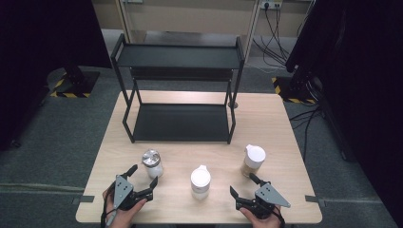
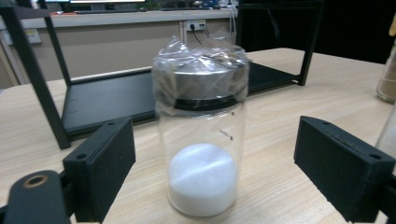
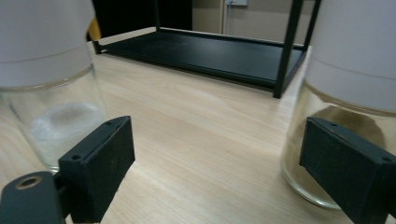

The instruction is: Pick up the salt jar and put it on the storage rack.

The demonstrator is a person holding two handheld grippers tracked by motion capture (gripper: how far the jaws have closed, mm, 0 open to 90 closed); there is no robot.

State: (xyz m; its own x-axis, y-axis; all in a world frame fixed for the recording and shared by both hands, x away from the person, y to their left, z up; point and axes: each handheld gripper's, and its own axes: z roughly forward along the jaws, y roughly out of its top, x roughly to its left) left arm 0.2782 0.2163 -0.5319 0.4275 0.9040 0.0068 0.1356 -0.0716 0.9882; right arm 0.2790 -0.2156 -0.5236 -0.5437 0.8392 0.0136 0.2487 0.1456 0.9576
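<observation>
A clear glass jar with a silver lid (image 2: 201,135), white powder at its bottom, stands upright between the left gripper's (image 1: 140,182) spread jaws, untouched; the right gripper (image 1: 241,185) is spread too, over bare wooden table (image 1: 280,128).

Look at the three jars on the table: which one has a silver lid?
The jar nearest the left gripper: the left jar, metal lid under clear wrap. The middle jar and right jar have white lids.

Clear glass jar (image 2: 201,140), matt wood table (image 2: 289,93)

We see a light wooden table (image 1: 271,118) on grey carpet floor (image 1: 62,133), a black metal two-tier shelf (image 1: 178,57) mid-frame, and beige wall (image 1: 190,14) along the top.
</observation>
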